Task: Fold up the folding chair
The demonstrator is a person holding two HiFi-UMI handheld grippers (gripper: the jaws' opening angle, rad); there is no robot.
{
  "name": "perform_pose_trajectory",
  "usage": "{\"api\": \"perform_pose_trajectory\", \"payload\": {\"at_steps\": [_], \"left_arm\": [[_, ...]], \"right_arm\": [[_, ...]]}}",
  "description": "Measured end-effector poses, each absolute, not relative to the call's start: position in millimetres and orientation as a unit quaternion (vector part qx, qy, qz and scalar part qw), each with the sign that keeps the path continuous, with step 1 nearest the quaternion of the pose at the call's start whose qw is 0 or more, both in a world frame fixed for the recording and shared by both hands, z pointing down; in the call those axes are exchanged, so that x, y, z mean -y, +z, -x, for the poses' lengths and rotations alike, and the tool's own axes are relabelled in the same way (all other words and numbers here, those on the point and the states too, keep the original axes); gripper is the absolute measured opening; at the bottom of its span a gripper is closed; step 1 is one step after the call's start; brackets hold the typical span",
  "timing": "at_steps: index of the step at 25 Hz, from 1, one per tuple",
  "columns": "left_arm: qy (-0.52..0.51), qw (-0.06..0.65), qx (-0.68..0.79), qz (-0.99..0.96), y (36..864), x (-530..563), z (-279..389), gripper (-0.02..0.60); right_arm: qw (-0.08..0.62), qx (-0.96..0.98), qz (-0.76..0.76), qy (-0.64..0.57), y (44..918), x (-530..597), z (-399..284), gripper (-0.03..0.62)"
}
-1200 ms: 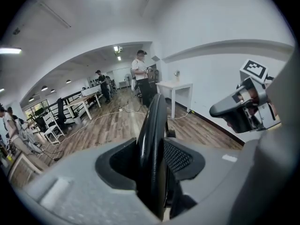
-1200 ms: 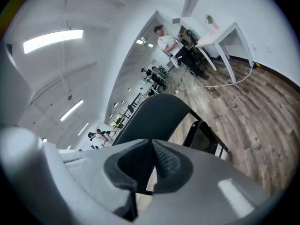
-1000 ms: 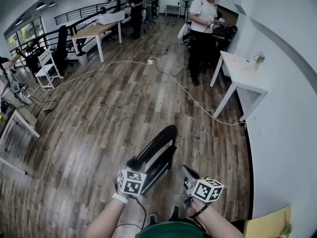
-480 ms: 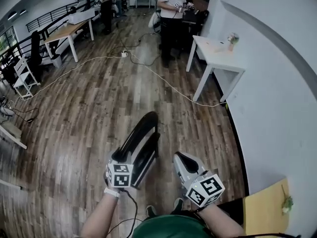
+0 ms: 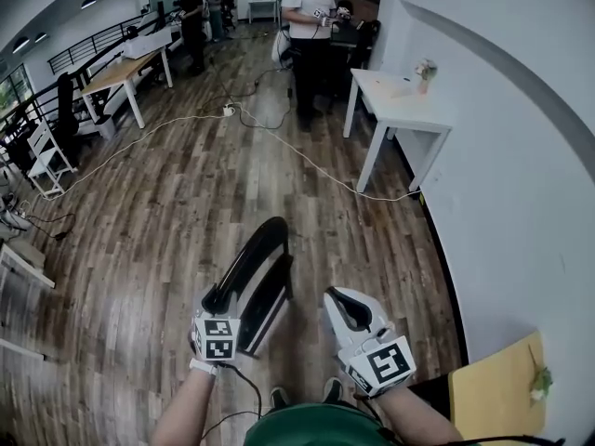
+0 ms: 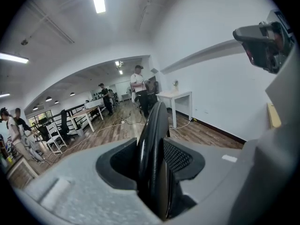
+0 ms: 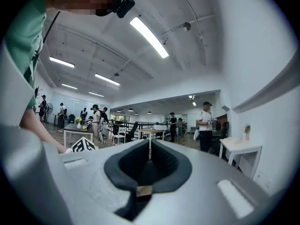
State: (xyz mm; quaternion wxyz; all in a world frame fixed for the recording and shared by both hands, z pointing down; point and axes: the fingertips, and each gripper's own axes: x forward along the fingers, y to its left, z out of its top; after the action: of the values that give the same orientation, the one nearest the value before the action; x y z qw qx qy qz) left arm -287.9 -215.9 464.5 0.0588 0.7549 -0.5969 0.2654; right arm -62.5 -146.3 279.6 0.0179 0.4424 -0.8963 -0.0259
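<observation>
Left arm out in front, forearm bare. The left hand-held gripper [image 5: 217, 303] points forward and a little downward with its marker cube facing the camera. It's clamped on the near end of the folding chair [image 5: 263, 269]. The left gripper view shows it plainly: the dark pads [image 6: 180, 156] sit on either side of the chair's black rim and press on it, and the rim runs straight up between them.

Over on the right, the right hand-held gripper [image 5: 342, 303] is held about level, just beside the chair but apart from it, cube turned up toward the head camera. In the right gripper view its jaws are pressed together with nothing between them.

Now the chair itself. It's black and folded flat, a narrow slab seen almost edge-on, with a rounded arch at its far end. It leans away from the person. It stands over the wooden floor [image 5: 167, 221] just ahead of the person's shoes [image 5: 279, 398], nearer the floor's edge along the white wall [image 5: 521, 203] than the open middle. Its lower end is hidden behind the left gripper, so I can't tell whether it touches the floor.
</observation>
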Motion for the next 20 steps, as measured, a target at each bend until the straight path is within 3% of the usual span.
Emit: {"api": "perform_pose_trajectory", "payload": {"at_steps": [7,20], "left_arm": [[0.256,0.027,0.6,-0.757,467,207,268,0.183],[0.252,0.031,0.607,-0.753,468,199,246,0.183]], "right_arm": [[0.012,0.9,-0.434,-0.027,280,141,28,0.015],[0.008,0.903,-0.43,-0.017,286,141,-4,0.015]]}}
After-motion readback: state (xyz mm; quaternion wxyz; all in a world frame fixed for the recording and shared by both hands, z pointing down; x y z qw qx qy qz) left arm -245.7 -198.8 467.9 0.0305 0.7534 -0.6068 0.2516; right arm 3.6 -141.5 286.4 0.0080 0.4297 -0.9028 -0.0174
